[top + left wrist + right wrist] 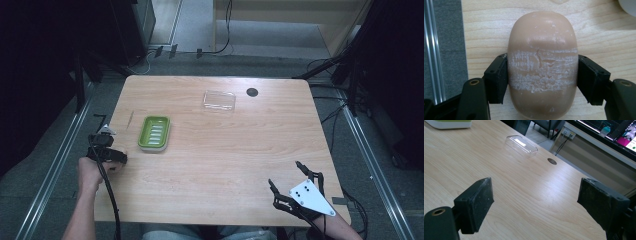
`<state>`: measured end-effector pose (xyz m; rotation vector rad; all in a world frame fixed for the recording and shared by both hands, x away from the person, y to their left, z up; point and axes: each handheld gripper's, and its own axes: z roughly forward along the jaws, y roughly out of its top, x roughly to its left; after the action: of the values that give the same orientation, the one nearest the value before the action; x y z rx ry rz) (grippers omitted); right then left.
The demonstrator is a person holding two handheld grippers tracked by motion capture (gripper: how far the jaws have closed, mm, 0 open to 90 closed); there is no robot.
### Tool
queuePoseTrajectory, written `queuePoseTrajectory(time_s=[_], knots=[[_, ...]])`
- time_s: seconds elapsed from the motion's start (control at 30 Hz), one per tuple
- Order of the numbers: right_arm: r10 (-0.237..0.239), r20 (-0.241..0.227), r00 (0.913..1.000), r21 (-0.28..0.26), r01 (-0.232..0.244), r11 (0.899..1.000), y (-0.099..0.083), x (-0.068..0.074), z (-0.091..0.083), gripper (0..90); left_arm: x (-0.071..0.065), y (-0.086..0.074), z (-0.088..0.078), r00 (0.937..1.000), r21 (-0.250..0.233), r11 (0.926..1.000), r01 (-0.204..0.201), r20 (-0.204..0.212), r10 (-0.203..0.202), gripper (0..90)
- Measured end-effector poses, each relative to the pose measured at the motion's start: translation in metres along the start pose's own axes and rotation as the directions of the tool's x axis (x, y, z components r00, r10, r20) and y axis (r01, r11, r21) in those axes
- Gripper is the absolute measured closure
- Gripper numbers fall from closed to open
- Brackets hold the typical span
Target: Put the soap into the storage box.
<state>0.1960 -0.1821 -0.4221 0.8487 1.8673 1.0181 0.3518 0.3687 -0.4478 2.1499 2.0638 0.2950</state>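
The left gripper (541, 80) has its fingers clamped on a soap (542, 62) at the surface's (225, 150) nine o'clock edge. The right gripper (290, 182), at five o'clock, has its fingers wide apart.

No legible text, label, brand, number or sign anywhere.

The high view looks down from above my side at the table (215, 150). My left gripper view faces straight down, close; my right looks low across it toward the clear lid (521, 145), shared with the high view.
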Motion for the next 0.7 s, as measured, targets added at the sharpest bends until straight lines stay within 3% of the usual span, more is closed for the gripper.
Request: queuePoseTrajectory(time_s=[0.7], knots=[[-0.001, -0.002, 1.0000, 0.000, 0.001, 1.000, 0.000, 0.000, 0.000, 13.2, -0.011, 0.003, -0.022, 0.9991, -0.065, 0.9971, -0.039, 0.016, 0.040, 33.9]])
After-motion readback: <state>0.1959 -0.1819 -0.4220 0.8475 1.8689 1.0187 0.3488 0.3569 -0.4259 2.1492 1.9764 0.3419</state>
